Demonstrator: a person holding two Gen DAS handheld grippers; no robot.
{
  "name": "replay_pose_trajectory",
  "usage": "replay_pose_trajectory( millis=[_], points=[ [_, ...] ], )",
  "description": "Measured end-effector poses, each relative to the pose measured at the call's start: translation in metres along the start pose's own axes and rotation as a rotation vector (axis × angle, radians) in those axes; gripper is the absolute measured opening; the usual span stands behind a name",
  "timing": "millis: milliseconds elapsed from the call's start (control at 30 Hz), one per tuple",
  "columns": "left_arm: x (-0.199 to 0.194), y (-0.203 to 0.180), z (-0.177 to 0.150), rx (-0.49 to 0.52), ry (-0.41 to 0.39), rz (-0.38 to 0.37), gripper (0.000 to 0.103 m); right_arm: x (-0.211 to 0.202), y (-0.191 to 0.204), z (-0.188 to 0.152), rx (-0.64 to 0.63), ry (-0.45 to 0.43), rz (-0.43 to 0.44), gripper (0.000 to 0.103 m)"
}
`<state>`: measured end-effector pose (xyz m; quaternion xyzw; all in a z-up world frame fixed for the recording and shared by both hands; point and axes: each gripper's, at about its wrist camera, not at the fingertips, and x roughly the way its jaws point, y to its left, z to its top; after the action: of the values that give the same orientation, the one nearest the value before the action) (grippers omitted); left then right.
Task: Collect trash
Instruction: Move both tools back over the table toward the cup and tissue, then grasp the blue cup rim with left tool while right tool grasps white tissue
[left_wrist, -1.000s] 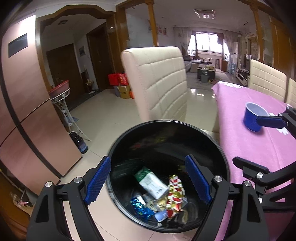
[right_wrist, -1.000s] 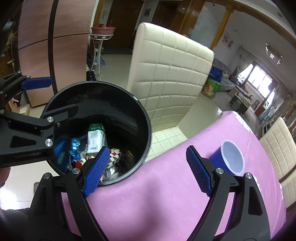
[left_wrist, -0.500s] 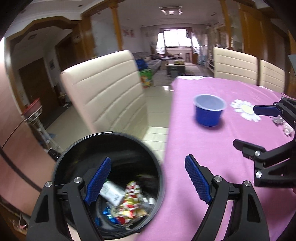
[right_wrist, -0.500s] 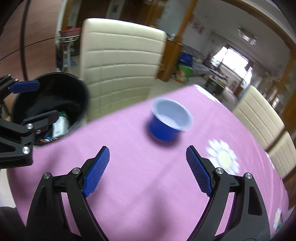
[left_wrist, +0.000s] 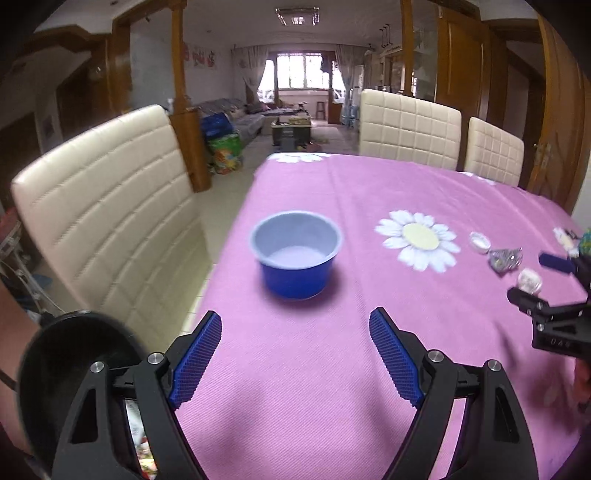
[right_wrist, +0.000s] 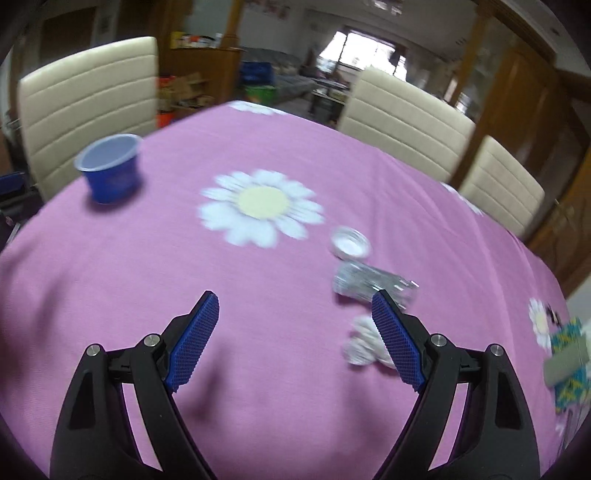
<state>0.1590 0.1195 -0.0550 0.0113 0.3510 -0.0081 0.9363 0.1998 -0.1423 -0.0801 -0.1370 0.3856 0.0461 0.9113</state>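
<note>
A blue paper cup (left_wrist: 295, 254) (right_wrist: 109, 170) stands upright on the pink tablecloth (left_wrist: 351, 369). My left gripper (left_wrist: 295, 350) hangs open just short of it, with nothing between its fingers. The black trash bin (left_wrist: 74, 369) with wrappers inside sits at the lower left, off the table's edge. My right gripper (right_wrist: 291, 332) is open over bare cloth. A silver foil wrapper (right_wrist: 373, 282), a small white cap (right_wrist: 350, 242) and a crumpled white scrap (right_wrist: 364, 345) lie by its right finger. In the left wrist view the right gripper (left_wrist: 546, 284) shows at the far right.
Cream padded chairs (left_wrist: 103, 221) (left_wrist: 410, 129) stand around the table. A blue and yellow patterned packet (right_wrist: 569, 365) lies at the table's right edge. A white daisy print (right_wrist: 262, 203) marks the cloth. A living room opens beyond.
Both grippers swung right, away from the bin and over the table. The cup now lies ahead of the left gripper; the foil scraps have come into the right wrist view. Both stay open.
</note>
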Motion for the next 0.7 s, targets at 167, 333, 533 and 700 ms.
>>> replay_pose_trajectory(
  millis=[167, 333, 533, 700],
  points=[
    [0.024, -0.025, 0.006, 0.058, 0.028, 0.008, 0.08, 0.022, -0.033, -0.016, 0.08, 0.069, -0.016, 0.084],
    [0.045, -0.039, 0.006, 0.122, 0.06, 0.036, 0.08, 0.033, -0.044, -0.022, 0.123, 0.091, -0.017, 0.084],
    [0.069, -0.029, 0.013, 0.137, 0.091, 0.074, 0.08, 0.043, -0.055, -0.025, 0.188, 0.128, 0.049, 0.055],
    [0.088, -0.019, 0.024, 0.123, 0.117, 0.07, 0.08, 0.047, -0.056, -0.018, 0.187, 0.134, 0.035, 0.032]
  ],
)
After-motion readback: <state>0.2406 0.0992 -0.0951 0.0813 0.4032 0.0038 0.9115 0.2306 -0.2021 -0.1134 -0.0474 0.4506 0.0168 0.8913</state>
